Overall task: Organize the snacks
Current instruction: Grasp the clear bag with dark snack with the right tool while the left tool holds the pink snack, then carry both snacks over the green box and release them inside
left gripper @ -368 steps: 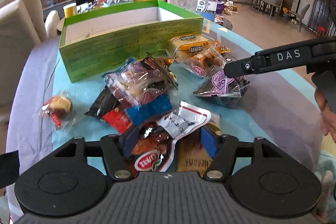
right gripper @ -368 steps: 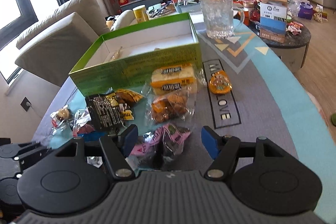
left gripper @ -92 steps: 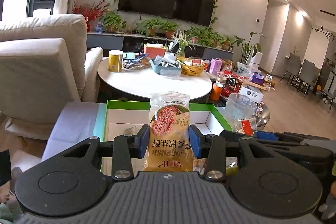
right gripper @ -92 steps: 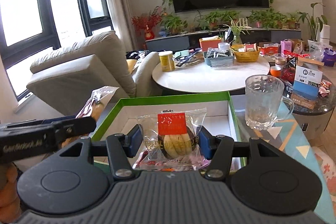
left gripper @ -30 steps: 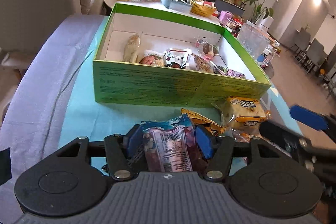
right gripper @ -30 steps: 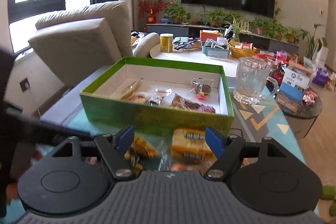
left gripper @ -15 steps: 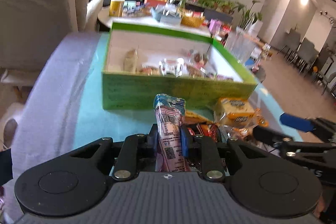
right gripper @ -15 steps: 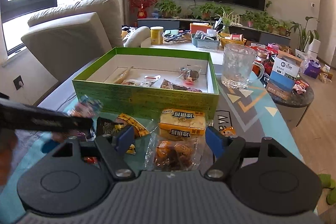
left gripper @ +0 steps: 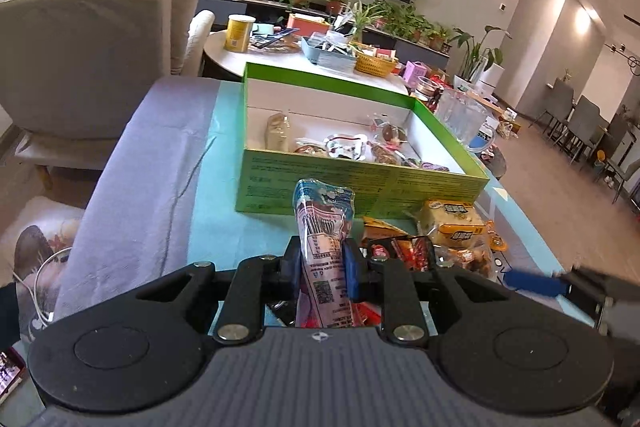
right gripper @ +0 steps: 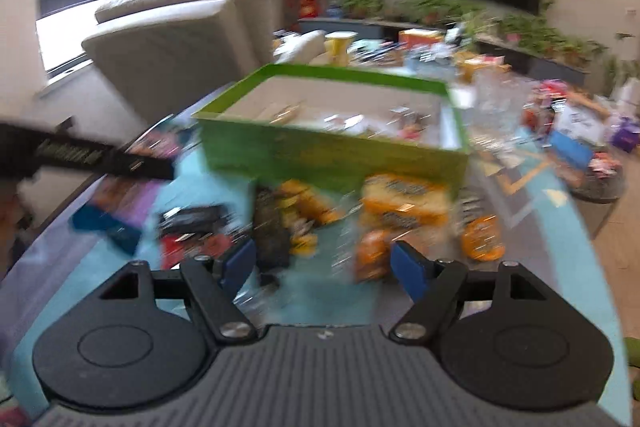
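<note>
Left gripper point(left gripper: 322, 265): fingers clenched on a slim snack packet point(left gripper: 323, 227), pads pressing its lower middle. The jaws have just been closing, and the packet sits between them. Top of the packet stands upright and free above the fingers, crimped end leaning a little. Risk: the film wrapper looks slick and the hold is narrow, so a quick swing toward the box could let it slide or pivot out sideways.

Right gripper point(right gripper: 322, 263): fingers released, nothing between them. View heavily blurred, so detail beyond the pads is poor. Just ahead of the right fingers lies the loose heap: a dark packet point(right gripper: 272, 231), an orange-and-yellow packet point(right gripper: 404, 201) and a small orange one point(right gripper: 480, 233) off to the right of the fingers. Risk: packets overlap, so a closing pinch could catch two at once, or only a wrapper edge that tears loose.

The left gripper's arm crosses in from the left of the right fingers, close over the same heap. Risk: the two tools knocking each other if both work the pile together.

Beyond both sets of fingers stands the green box point(left gripper: 360, 183) on the desk point(left gripper: 216, 187), its near wall facing them, several snacks already inside. Risk: a low carry would strike that wall and push the box or drop the packet short of it.

Far right of the box, a glass mug point(left gripper: 460, 117) stands near its corner; a wide swing could tip it.
</note>
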{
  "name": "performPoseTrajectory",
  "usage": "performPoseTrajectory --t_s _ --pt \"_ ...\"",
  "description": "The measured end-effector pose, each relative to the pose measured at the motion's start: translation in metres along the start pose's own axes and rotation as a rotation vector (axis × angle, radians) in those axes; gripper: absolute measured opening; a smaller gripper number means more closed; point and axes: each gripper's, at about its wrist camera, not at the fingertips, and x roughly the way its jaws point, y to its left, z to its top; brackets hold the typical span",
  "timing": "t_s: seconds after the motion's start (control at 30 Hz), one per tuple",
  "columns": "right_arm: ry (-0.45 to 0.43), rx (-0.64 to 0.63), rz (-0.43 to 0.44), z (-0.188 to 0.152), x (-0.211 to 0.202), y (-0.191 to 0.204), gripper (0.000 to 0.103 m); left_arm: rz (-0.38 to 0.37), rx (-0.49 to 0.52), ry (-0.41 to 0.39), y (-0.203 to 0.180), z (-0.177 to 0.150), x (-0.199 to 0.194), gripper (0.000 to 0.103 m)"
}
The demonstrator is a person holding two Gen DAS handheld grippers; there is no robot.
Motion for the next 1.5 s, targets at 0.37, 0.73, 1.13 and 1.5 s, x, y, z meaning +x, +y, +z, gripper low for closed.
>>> performPoseTrajectory --t_s 0.37,0.73,1.13,1.5 --pt "0.101 -0.093 0.086 -0.027 0.024 0.032 0.045 0.039 -0.019 -0.010 0.009 -0.004 -0.008 0.019" --pt "0.102 -0.085 0.084 -0.029 0.022 0.036 0.044 0.031 -0.029 0.006 0.010 -0.008 -0.006 0.020" --pt "0.005 -0.028 0.040 -0.012 -0.002 0.020 0.044 0.017 -0.020 -0.005 0.006 -0.006 -0.010 0.020" --pt "-0.133 0.068 -0.015 0.022 -0.015 -0.008 0.044 0.005 0.006 -0.014 -0.005 0.003 -0.005 0.020"
